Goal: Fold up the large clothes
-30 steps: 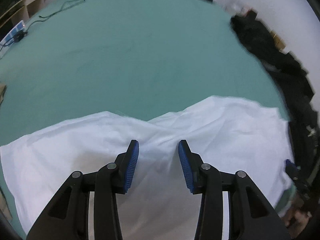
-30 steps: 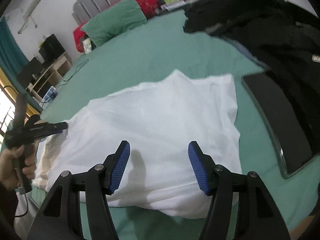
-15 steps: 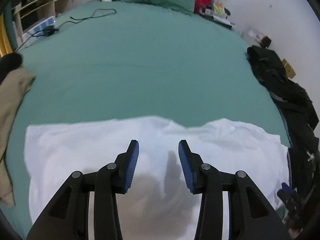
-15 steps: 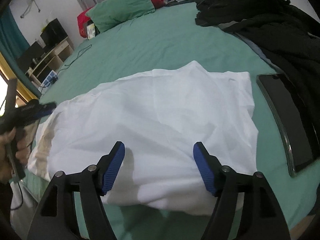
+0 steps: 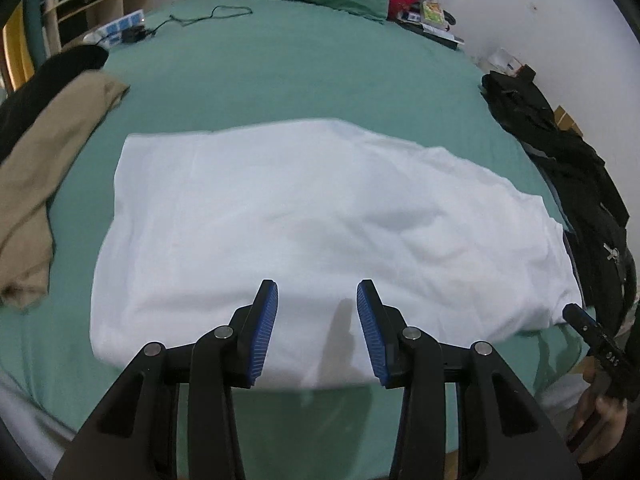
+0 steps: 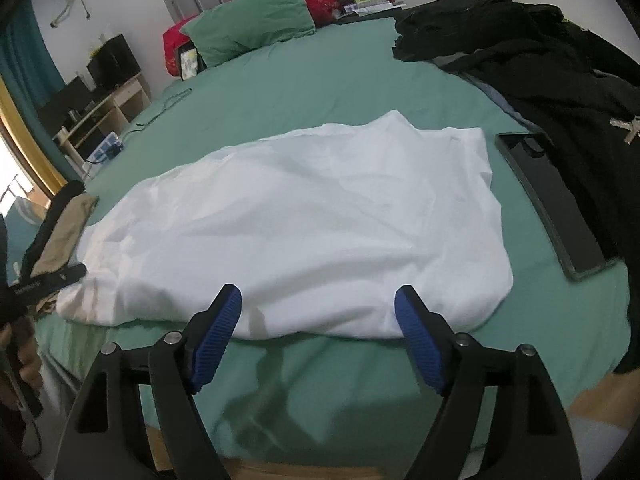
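Observation:
A large white garment (image 5: 304, 220) lies folded flat on the green bed (image 5: 280, 64), close to the bed's near edge; it also shows in the right wrist view (image 6: 304, 224). My left gripper (image 5: 317, 300) is open and empty, held above the garment's near edge. My right gripper (image 6: 318, 308) is open wide and empty, just off the garment's near edge. Each gripper shows at the edge of the other's view, the left one (image 6: 48, 280) and the right one (image 5: 592, 336).
A tan garment (image 5: 44, 160) lies at the bed's left edge. Black clothes (image 6: 560, 72) are piled on the right, with a dark flat tablet (image 6: 548, 196) beside the white garment. A green pillow (image 6: 256, 24), a cable (image 5: 200, 16) and shelves (image 5: 92, 4) are at the far end.
Both grippers have pulled back towards the bed's near edge and risen. The white garment now lies flatter and shows whole in both views. The right jaws have opened wider.

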`<act>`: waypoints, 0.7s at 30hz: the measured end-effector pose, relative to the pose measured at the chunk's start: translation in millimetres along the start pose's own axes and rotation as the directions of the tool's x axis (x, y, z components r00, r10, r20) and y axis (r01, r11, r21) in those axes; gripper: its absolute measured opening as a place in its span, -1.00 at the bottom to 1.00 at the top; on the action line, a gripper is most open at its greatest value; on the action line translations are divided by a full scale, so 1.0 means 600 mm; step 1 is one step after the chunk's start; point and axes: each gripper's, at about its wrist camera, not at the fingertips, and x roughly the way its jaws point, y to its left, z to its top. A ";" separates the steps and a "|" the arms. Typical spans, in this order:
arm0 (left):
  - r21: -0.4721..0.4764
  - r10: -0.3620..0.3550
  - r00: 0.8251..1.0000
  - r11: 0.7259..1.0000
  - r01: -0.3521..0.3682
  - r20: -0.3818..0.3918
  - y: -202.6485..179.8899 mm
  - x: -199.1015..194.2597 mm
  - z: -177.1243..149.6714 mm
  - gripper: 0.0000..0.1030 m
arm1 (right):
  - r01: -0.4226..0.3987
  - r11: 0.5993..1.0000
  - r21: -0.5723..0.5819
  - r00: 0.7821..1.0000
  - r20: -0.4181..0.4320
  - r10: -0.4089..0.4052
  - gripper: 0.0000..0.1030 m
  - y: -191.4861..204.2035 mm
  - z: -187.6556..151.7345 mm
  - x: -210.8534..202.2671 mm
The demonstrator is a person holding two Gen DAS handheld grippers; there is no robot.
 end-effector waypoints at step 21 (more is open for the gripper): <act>0.058 -0.079 0.995 0.995 0.076 0.065 -0.076 0.026 0.010 -0.15 | -0.210 0.933 0.293 0.975 -0.009 0.222 0.57 -0.048 -0.009 0.052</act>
